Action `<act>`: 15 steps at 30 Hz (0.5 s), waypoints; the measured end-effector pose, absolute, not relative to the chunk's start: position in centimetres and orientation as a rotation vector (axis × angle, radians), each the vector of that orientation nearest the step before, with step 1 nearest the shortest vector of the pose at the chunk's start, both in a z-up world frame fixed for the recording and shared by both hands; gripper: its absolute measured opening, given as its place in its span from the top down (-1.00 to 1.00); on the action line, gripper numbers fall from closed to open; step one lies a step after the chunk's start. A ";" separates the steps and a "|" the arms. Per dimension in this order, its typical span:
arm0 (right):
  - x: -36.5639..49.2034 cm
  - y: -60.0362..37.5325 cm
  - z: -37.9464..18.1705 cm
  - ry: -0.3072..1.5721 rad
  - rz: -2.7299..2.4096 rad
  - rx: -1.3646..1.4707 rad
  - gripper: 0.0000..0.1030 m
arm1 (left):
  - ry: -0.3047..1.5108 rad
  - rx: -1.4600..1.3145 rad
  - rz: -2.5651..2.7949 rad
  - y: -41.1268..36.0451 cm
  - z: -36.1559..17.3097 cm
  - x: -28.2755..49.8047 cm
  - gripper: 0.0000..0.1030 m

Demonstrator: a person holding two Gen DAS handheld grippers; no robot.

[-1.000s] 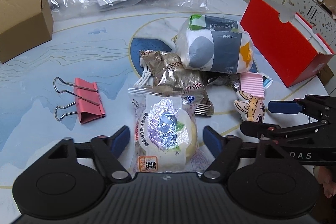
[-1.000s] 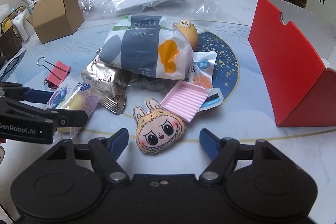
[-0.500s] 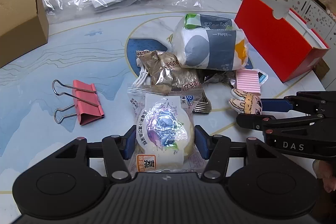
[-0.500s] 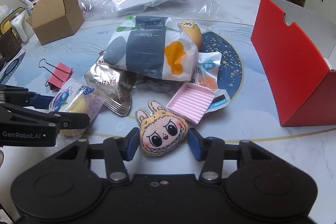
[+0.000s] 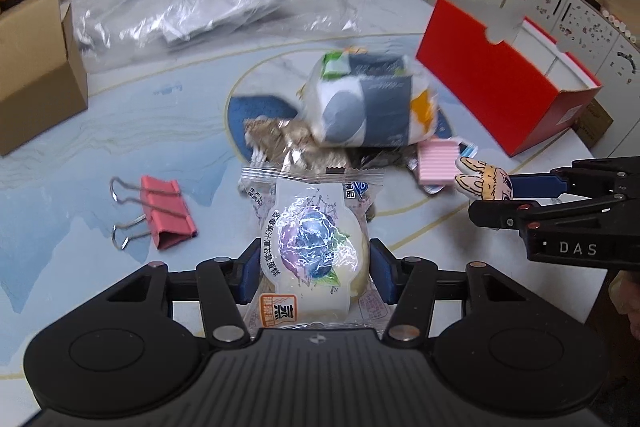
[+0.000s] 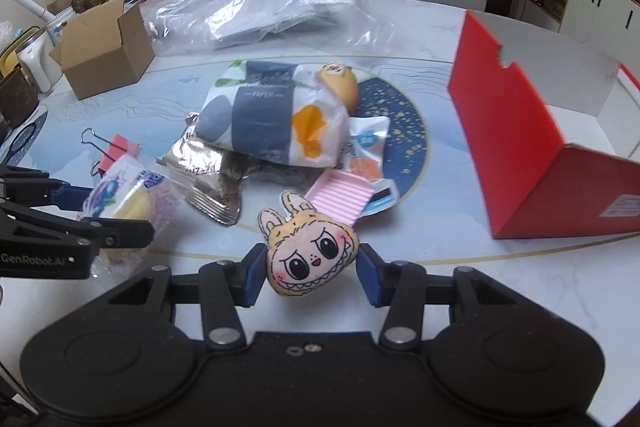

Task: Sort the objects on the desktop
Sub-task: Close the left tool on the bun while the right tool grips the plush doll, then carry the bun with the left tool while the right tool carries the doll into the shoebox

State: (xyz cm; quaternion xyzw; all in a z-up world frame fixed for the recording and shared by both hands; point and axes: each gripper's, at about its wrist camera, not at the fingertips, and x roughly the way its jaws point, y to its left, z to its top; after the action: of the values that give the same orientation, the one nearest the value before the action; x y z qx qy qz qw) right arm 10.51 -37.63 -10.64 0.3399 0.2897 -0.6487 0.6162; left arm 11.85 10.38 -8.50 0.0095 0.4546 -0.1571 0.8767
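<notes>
Gripping: left tongs [image 5: 313,269] clamping wrapped cake [image 5: 314,251]; right tongs [image 6: 310,277] clamping rabbit plush [image 6: 310,257]. Remaining, twelve o'clock: tissue pack [image 6: 276,123], foil packet [image 6: 208,167], unsorted.

Black hand-held gripper [image 5: 314,269] bodies, blue finger pads [image 6: 253,277], silver screws.

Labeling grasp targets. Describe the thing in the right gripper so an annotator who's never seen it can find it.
Left of the red box, nearest the camera, the right gripper clamps a flat plush face. Its rabbit ears, big eyes and toothy grin set it apart from the pink ridged tray behind it.
</notes>
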 end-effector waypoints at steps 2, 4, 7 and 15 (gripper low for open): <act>10.1 -37.3 -9.9 0.654 -1.507 0.785 0.09 | 0.935 0.032 -0.338 9.9 -7.8 11.8 -0.04; 9.5 -37.0 -9.0 0.640 -1.514 0.779 0.09 | 0.923 0.043 -0.349 9.3 -7.0 11.8 -0.04; 8.7 -36.5 -7.4 0.622 -1.525 0.757 0.09 | 0.894 0.049 -0.368 8.3 -5.7 11.7 -0.04; 4.2 -35.6 -3.0 0.555 -1.542 0.735 0.09 | 0.839 0.076 -0.393 3.9 -2.4 12.1 -0.04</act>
State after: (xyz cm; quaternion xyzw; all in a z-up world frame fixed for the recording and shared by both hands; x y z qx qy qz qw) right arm 4.17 -35.64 -3.00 0.3201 0.2416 -0.6714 0.6232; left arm 12.07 3.93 -2.36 0.0367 0.4045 -0.1897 0.8939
